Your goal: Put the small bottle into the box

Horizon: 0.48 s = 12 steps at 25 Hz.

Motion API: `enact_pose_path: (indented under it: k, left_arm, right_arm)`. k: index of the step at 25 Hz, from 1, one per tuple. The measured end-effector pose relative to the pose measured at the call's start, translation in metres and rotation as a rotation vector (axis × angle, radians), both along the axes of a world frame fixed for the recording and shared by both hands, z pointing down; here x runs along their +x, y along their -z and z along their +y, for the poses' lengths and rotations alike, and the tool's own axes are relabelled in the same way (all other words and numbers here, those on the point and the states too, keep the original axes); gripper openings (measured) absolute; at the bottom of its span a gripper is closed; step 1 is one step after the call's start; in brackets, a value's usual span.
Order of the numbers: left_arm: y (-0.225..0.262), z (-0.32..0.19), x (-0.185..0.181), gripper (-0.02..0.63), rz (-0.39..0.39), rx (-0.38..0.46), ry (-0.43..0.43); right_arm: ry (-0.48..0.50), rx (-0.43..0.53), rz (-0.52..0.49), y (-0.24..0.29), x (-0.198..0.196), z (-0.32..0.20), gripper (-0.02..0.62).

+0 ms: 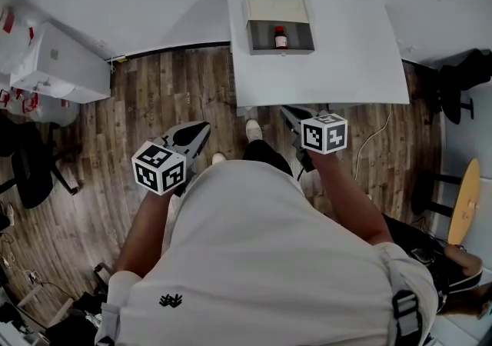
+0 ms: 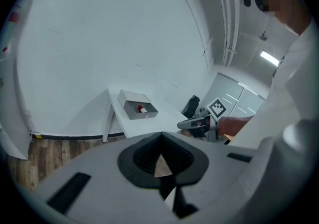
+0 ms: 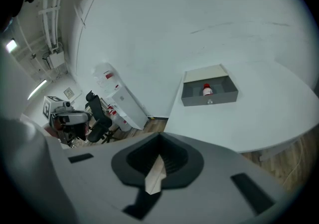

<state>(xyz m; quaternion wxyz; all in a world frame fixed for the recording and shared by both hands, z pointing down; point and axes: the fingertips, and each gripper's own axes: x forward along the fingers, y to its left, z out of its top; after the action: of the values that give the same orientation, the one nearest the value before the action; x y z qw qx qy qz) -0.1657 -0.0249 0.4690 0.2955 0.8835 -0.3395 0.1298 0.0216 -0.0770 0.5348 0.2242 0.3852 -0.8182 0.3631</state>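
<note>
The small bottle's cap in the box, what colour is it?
Red. The small bottle shows best in the right gripper view, inside the box.

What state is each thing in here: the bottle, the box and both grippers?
small bottle: inside the box, red cap on.
box: open, on the white table.
left gripper: fingers shut, empty, clear of the table.
right gripper: fingers shut, empty, at the table's near edge.
</note>
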Motion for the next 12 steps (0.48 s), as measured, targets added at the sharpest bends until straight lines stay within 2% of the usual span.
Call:
enact_pose_path:
  k: [7,12]
  left_arm:
    - [-0.003,0.013,0.012,0.006,-0.006,-0.002,-0.007]
    - [-0.002,0.015,0.014,0.006,-0.019,0.007,-0.023]
  right_arm:
    - [0.040,0.034,-0.021,0.014,-0.010,0.025,0.006]
    - [0.034,0.055,-0.036,0.021,-0.011,0.035,0.006]
